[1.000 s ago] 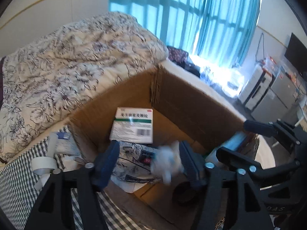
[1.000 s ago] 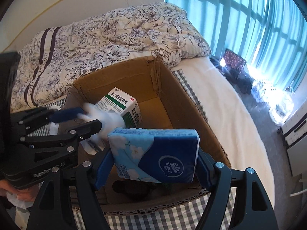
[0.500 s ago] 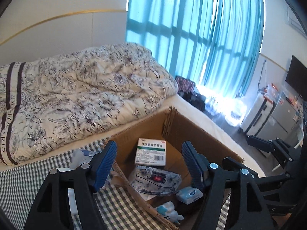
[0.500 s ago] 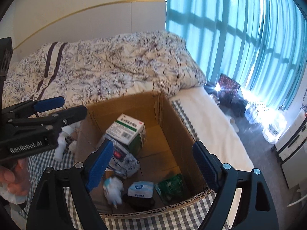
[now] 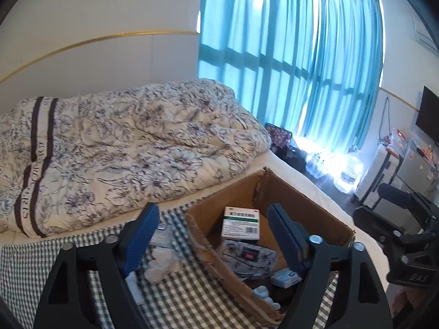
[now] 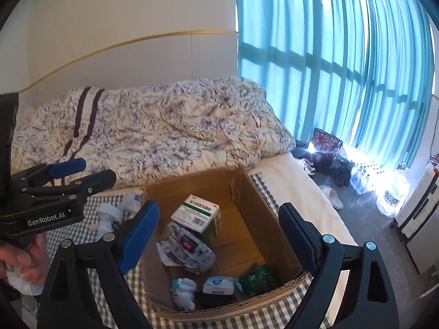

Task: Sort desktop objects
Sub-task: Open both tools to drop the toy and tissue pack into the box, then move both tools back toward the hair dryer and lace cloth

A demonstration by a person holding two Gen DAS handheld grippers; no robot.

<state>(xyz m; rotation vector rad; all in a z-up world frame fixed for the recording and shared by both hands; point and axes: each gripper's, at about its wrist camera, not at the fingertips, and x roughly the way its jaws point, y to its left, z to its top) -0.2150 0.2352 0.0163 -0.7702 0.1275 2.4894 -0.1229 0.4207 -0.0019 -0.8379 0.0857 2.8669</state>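
Below spread jaws: cardboard box (image 6: 255, 208) (filled).

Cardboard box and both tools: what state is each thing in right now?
Brown cardboard box: open, upright.
Green-and-white medicine carton: inside, tilted.
Blue tissue pack: inside, on the floor.
Left tool: open, empty.
Right tool: open, empty.

Both wrist views look down from above, sharing the cardboard box (image 5: 310, 205) (image 6: 263, 219).
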